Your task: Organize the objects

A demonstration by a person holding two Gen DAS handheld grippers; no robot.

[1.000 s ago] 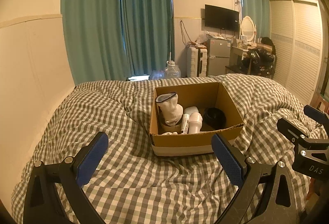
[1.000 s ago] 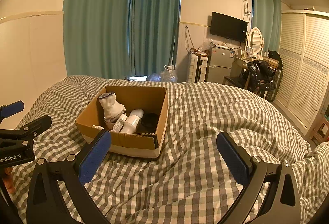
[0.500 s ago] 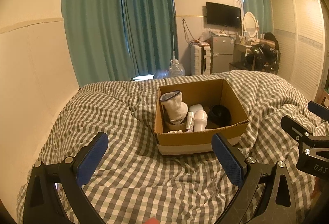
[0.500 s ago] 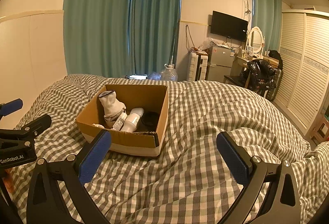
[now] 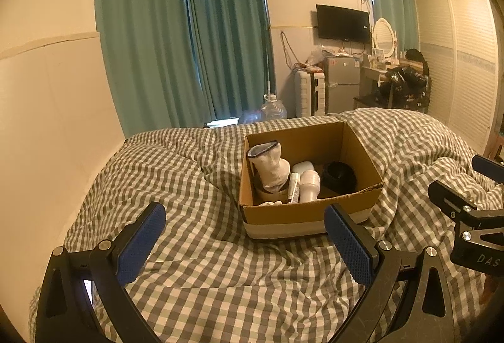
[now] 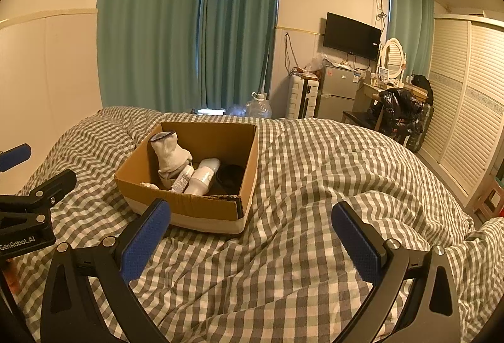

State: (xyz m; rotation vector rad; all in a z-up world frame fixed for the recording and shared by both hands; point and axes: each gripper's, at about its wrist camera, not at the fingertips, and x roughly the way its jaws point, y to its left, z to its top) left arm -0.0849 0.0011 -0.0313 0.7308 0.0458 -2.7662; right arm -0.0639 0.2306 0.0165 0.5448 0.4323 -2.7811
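Both claws, left gripper (image 5: 244, 237) & right gripper (image 6: 250, 231), gape wide, empty. Open brown cardboard box (image 5: 310, 213) w/ white sock (image 5: 271, 165), bottles sits on soft checked quilt (image 6: 330, 185); it may tip if pushed.

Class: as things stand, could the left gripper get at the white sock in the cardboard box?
Probably yes: the left gripper is open and empty, the cardboard box has no lid, and the white sock stands tallest inside.
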